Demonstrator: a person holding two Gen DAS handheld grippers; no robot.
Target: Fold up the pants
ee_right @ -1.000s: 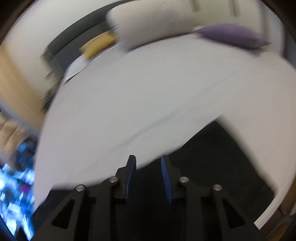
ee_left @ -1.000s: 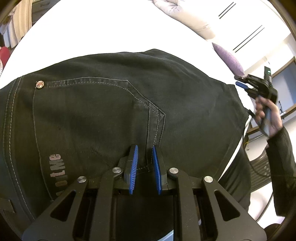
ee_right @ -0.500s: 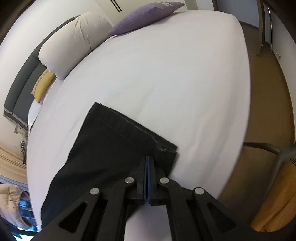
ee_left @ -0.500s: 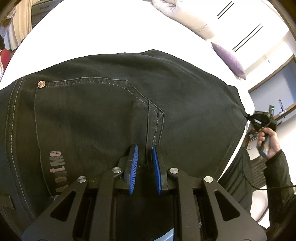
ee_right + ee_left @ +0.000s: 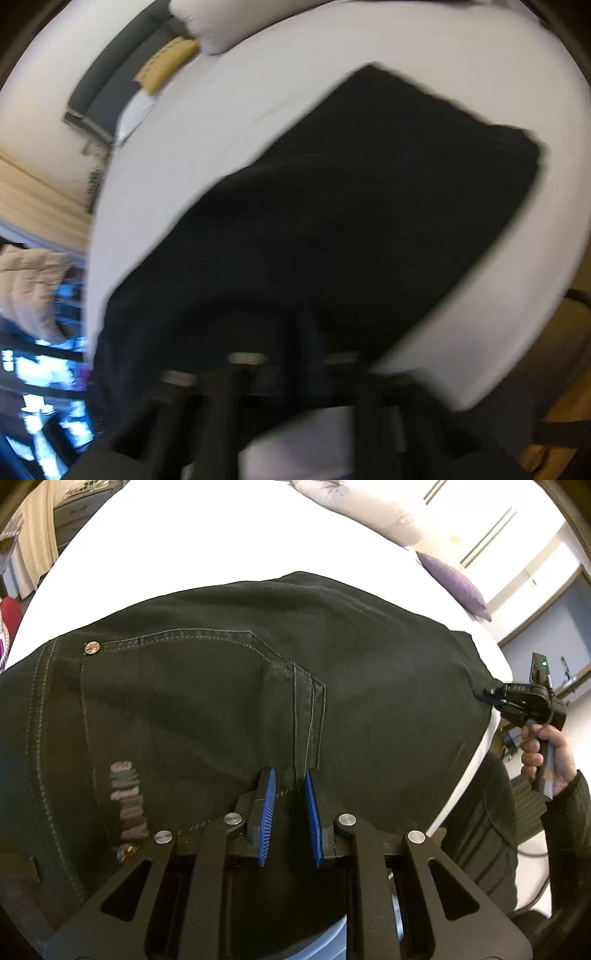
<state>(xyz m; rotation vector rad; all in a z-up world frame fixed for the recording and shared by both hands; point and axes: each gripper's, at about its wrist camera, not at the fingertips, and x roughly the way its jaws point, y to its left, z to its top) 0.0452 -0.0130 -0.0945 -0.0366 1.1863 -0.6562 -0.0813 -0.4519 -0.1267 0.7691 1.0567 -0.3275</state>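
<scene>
Black denim pants [image 5: 221,709] lie spread on a white bed [image 5: 177,542], back pocket and rivet facing up. My left gripper [image 5: 288,797] sits at the near edge of the pants beside the pocket seam, its blue pads close together with the stitched edge pinched between them. At the far right, a hand holds my right gripper [image 5: 485,697], shut on the corner of the leg hem. The right wrist view is blurred: the pants [image 5: 351,206] fill it, and the right gripper [image 5: 295,350] shows only as a dark smear over the fabric.
White pillows [image 5: 369,513] and a purple cushion [image 5: 454,583] lie at the head of the bed. A yellow cushion [image 5: 166,62] rests by the dark headboard [image 5: 103,96]. The bed's edge runs down the right side, with a chair [image 5: 532,808] beyond it.
My right gripper came down from above the bed's edge, shut on the leg hem and is now moving with it, blurring its view. My left gripper has stayed put on the pants.
</scene>
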